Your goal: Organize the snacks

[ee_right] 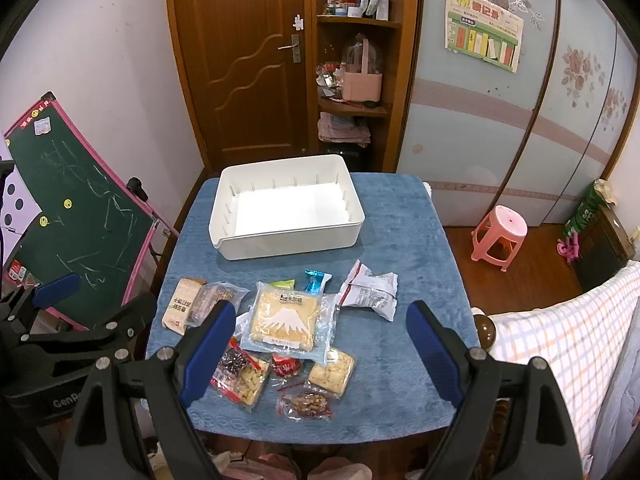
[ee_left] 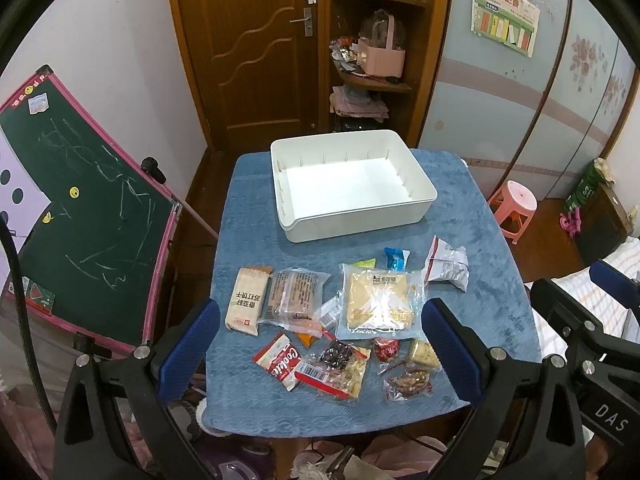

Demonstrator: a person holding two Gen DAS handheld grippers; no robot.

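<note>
An empty white bin (ee_left: 352, 184) (ee_right: 288, 208) sits at the far side of a blue-covered table (ee_left: 480, 240) (ee_right: 404, 240). Several snack packets lie in front of it: a beige cracker pack (ee_left: 246, 300) (ee_right: 182, 304), a large clear pack with a mountain print (ee_left: 378, 304) (ee_right: 286, 320), a white pouch (ee_left: 448, 266) (ee_right: 372, 290), a red Cookies packet (ee_left: 280, 360), a mixed-nut pack (ee_left: 340, 368) (ee_right: 240, 376). My left gripper (ee_left: 320, 352) is open above the near packets. My right gripper (ee_right: 320, 352) is open and empty above them too.
A green chalkboard (ee_left: 80, 216) (ee_right: 76, 212) leans left of the table. A pink stool (ee_left: 514, 204) (ee_right: 500, 236) stands on the floor to the right. A checked cloth (ee_right: 560, 340) lies at the right. A wooden door and shelves stand behind.
</note>
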